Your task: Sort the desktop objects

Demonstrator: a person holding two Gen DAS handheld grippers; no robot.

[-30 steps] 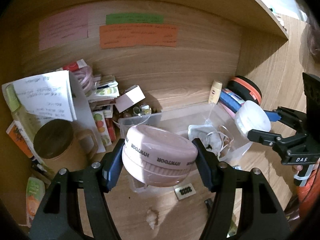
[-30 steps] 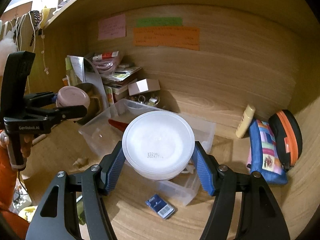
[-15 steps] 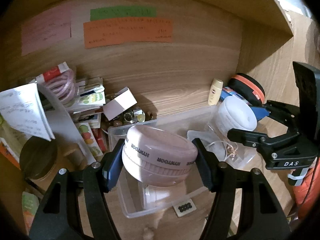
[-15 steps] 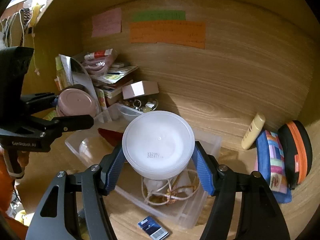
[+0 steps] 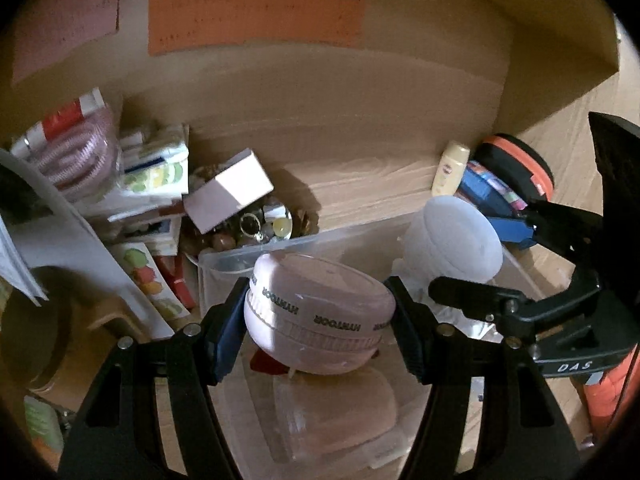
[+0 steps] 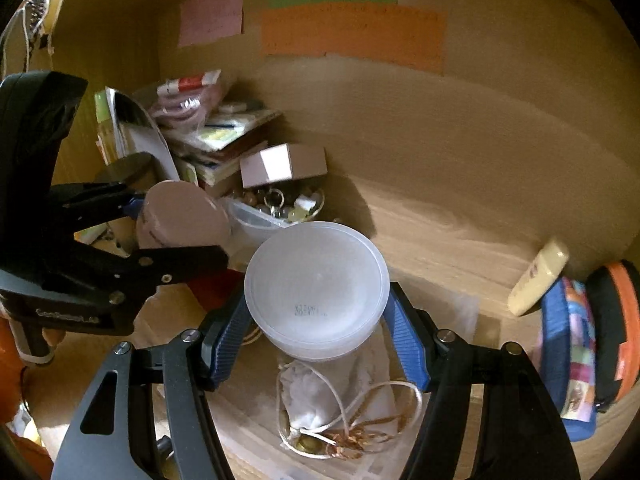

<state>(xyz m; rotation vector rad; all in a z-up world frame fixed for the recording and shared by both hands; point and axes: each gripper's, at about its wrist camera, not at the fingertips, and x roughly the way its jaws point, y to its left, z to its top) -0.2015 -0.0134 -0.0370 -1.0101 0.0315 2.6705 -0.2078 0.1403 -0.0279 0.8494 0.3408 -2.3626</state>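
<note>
My left gripper [image 5: 318, 322] is shut on a round pink case [image 5: 320, 308] with lettering on its rim, and holds it over the left part of a clear plastic bin [image 5: 224, 252]. My right gripper [image 6: 316, 320] is shut on a round white jar [image 6: 316, 284] and holds it over the bin's right part, above a white drawstring pouch [image 6: 316, 400]. Each gripper shows in the other's view: the white jar [image 5: 460, 240] at right, the pink case [image 6: 180, 216] at left.
A pile of boxes and packets [image 5: 152, 176], a small white box [image 5: 228, 188] and a dish of trinkets [image 5: 256, 228] sit at back left. A cream tube [image 5: 450, 168], a blue pouch [image 6: 568, 356] and an orange-black case [image 6: 616, 332] lie at right. Coloured notes [image 5: 256, 16] hang on the back wall.
Both grippers have moved forward and down over the bin with their loads still held. The bin and the back wall look closer.
</note>
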